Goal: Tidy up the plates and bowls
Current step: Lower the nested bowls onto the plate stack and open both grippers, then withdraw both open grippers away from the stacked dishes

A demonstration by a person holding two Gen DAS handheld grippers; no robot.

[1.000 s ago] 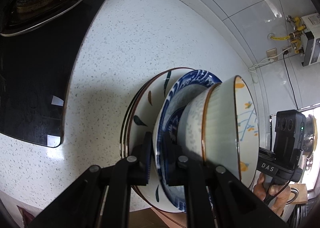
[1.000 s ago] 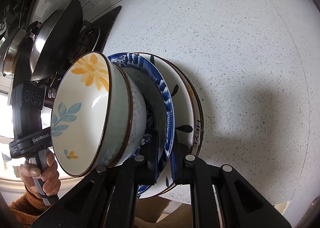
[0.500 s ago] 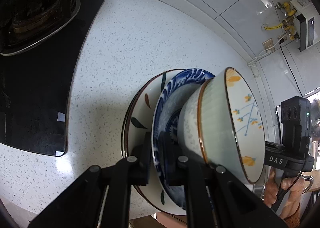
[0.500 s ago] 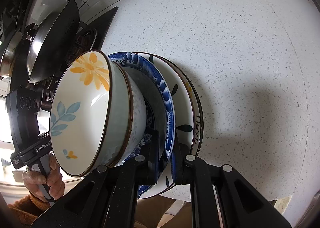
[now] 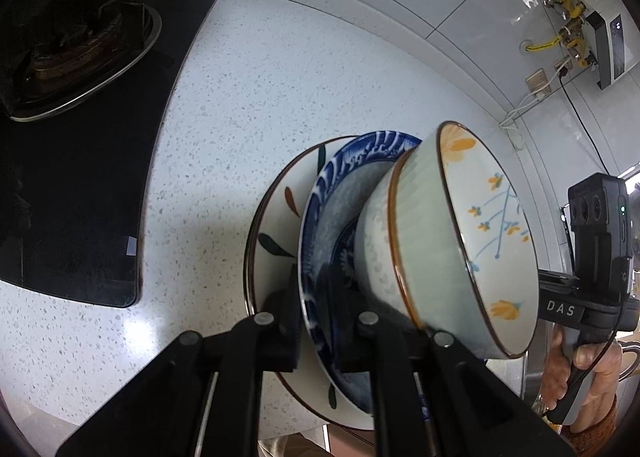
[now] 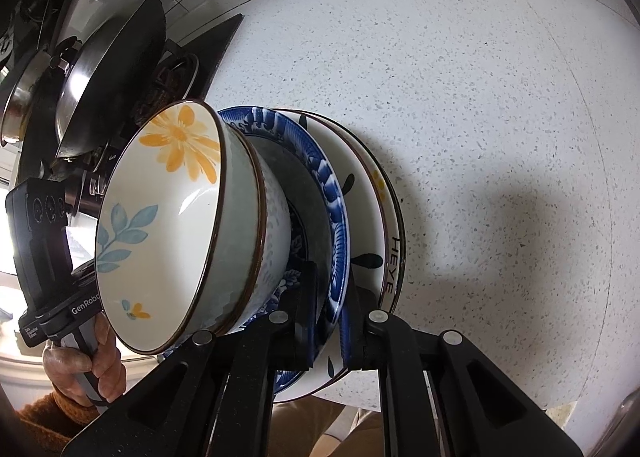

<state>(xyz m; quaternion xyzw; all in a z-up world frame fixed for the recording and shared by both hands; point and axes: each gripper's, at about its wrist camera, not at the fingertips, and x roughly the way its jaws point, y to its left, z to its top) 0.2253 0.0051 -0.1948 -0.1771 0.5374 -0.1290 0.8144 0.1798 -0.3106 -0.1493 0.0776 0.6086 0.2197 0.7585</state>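
I'm holding the whole crockery stack off the white speckled stone worktop [image 5: 248,105], one tool per side: left tool [image 5: 314,315] and right tool [image 6: 330,323] both clamped nearly shut on the rim of the blue-patterned ceramic plate [image 5: 320,217], with white leaf-print plates [image 6: 372,225] behind and two nested glazed bowls with orange flowers [image 6: 168,225] riding loose on top. Heavy, stiff, slippery, breakable; I'm keeping the stack level. Readable: "HEYE" on a plate rim, "DAS" and "GenRobo…" on the handles.
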